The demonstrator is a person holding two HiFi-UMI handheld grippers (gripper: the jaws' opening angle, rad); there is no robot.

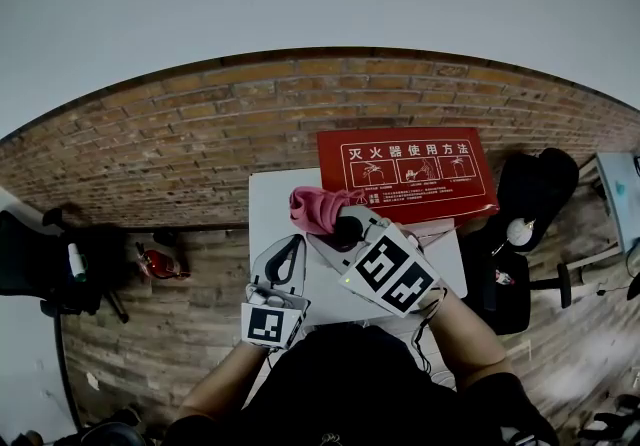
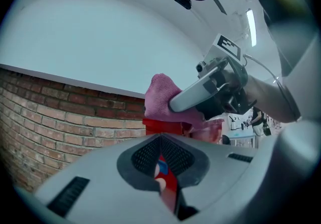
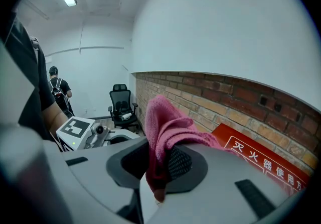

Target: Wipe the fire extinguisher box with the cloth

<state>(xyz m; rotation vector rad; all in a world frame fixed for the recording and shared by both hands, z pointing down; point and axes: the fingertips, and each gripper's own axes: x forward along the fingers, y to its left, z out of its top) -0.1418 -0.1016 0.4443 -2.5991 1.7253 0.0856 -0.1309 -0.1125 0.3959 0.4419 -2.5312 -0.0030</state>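
Head view: a flat red fire extinguisher box [image 1: 420,174] lies at one o'clock on the white table [image 1: 275,204], with the pink cloth [image 1: 318,206] at its nine-o'clock edge. Left gripper view: the left gripper [image 2: 161,141] has its smooth grey jaws together on nothing. Right gripper view: the right gripper [image 3: 160,162] has its mesh-padded jaws clamped on the bunched knitted cloth.
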